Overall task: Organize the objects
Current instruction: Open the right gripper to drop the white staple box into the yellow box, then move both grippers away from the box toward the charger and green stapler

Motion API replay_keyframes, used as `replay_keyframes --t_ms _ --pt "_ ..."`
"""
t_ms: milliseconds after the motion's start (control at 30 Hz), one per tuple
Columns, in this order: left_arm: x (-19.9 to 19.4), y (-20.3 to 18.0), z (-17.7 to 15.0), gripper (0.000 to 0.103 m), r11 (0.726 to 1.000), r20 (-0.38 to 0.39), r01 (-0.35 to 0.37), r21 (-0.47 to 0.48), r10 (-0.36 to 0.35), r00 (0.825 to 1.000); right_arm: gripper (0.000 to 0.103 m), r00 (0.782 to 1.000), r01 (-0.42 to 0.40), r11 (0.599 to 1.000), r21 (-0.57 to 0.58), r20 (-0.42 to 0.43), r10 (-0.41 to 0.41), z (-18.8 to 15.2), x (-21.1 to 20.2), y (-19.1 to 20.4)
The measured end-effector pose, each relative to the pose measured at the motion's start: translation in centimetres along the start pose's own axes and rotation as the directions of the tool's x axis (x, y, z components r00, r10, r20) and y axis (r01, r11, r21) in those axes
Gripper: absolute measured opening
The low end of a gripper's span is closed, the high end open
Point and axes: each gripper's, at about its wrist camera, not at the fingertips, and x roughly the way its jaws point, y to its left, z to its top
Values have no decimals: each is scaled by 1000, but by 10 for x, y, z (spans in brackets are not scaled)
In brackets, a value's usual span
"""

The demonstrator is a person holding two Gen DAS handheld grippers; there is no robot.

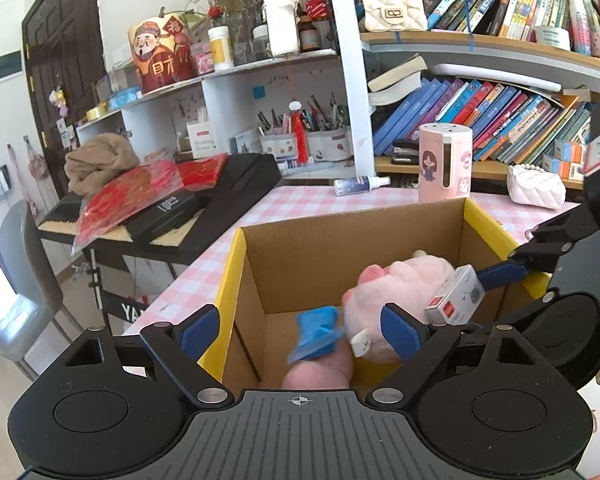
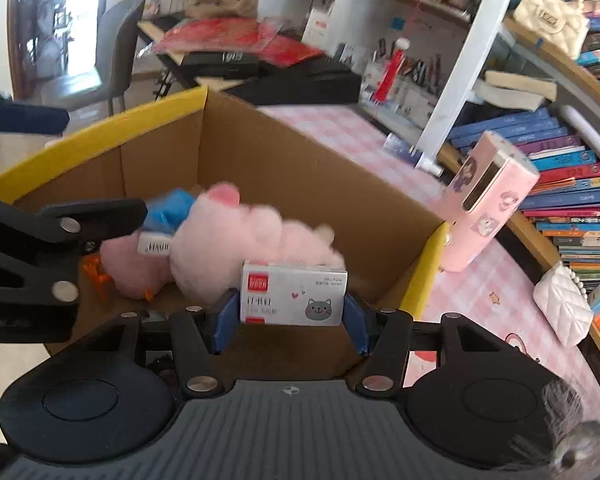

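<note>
Right gripper (image 2: 291, 312): clamped on small white box (image 2: 294, 294), pads pressing both ends, held over carton (image 2: 100, 140). Left gripper (image 1: 300, 330): spread wide, gripping nothing; pink plush (image 1: 396, 292) with blue part (image 1: 316, 332) lying between fingers inside carton, whether touching pads unclear. Step, judged: dropping box into carton beside plush. Next: lower past yellow rim, avoid left fingers, release on free floor. Carton on pink check table (image 1: 300, 204).

The fluffy pink plush toy (image 2: 228, 248) lies partly hidden behind the small white cardboard packet with a grey cat face (image 2: 294, 294). Its blue hat (image 1: 318, 330) is motion-blurred. The brown cardboard box's (image 1: 320, 248) floor is mostly covered.
</note>
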Motion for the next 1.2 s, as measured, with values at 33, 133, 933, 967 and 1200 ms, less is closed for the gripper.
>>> replay_keyframes --t_ms 33,133,933,967,1200 --pt "0 -1 0 90 1000 0 3 2 -3 1000 52 1000 0 1000 -5 -2 0 0 0 1" --pt "-3 -1 -1 90 1000 1 11 2 -11 1000 53 1000 1 1000 -11 -11 -1 -1 0 2" --pt "-63 15 -20 96 997 73 54 -52 -50 996 64 957 181 952 248 181 -229 -33 -94 25" --pt "-66 15 -22 96 997 71 57 -51 -53 996 65 954 189 947 260 180 -240 -36 -98 27" --pt "-88 18 -42 96 995 42 86 -52 -84 996 68 950 231 911 343 122 -286 -58 -117 47"
